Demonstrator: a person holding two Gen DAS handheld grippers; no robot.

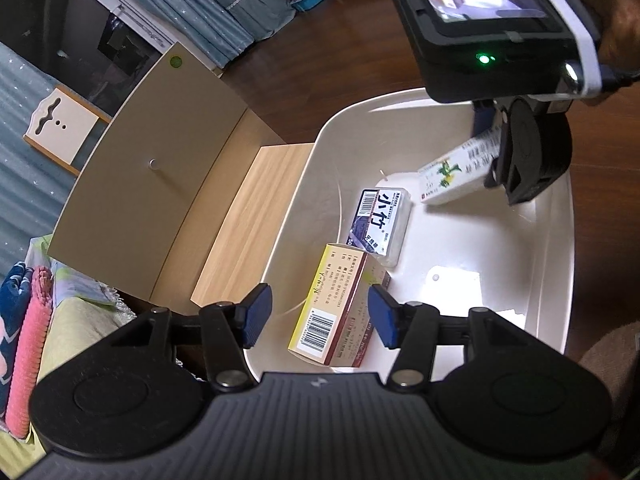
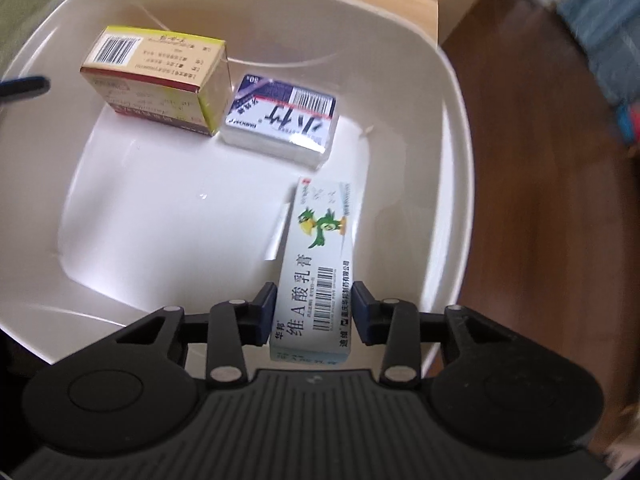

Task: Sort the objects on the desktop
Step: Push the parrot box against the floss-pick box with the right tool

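Nearest in the right wrist view, at the lower centre of the frame, the right hand-held gripper (image 2: 313, 312) is seen closed on a slim white ointment box (image 2: 318, 268) — the blue pads sit at both long sides of it near its lower end, and the box points away toward the middle of the frame, over the floor of the white tub (image 2: 448, 92). Whether its far end touches the tub floor cannot be told. The box is judged light and thin-walled; card of this kind dents under a hard squeeze, so a narrow grip across the long sides, as now, suits it, and its glossy print may let it slip if the grip is slack.

Farther up the frame, a clear plastic case with a blue label (image 2: 280, 120) lies flat in the tub, touching a yellow and red carton (image 2: 160, 84) at upper left. The case is judged stiff and smooth — best taken across its short sides. The carton is light card, wider, to be held across its narrow faces.

In the left wrist view the left hand-held gripper (image 1: 318, 316) hangs at lower centre, half open and holding nothing, its pads either side of the carton without visibly pressing it. Beyond the tub, the pale wooden bench (image 1: 248, 216) is seen at centre left.
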